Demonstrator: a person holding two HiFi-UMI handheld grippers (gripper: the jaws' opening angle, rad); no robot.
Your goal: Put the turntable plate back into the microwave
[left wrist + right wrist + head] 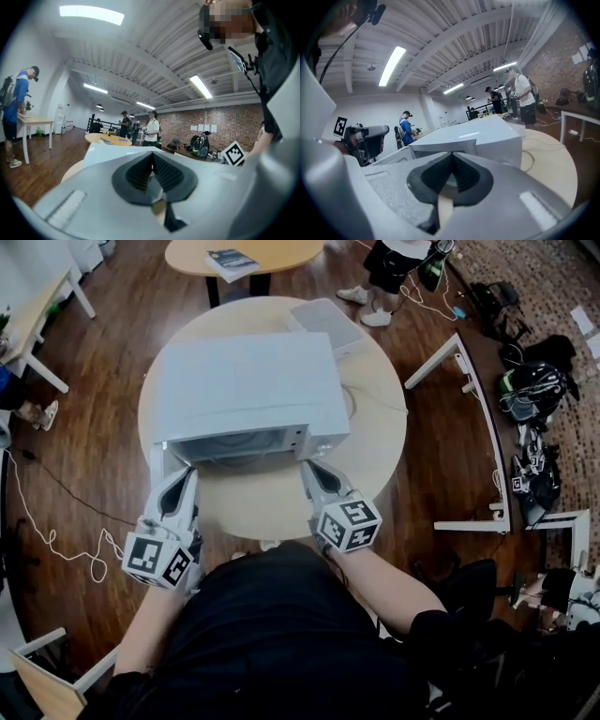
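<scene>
Beige round wooden counter (272, 507) carries the white boxy microwave (244, 390), its open front turned toward the person for easy reach. The left tool (184, 479) and right tool (315, 472) flank that opening, both clenched on nothing. The round turntable plate shows in no view; it probably sits inside the cavity.

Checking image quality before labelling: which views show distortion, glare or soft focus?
Head view: evenly lit, sharp, room edges bowed around the microwave. Left gripper view: heavy fisheye, dark corners, ceiling lamp blown out, left claw soft. Right gripper view: same fisheye and vignette, right claw soft.
</scene>
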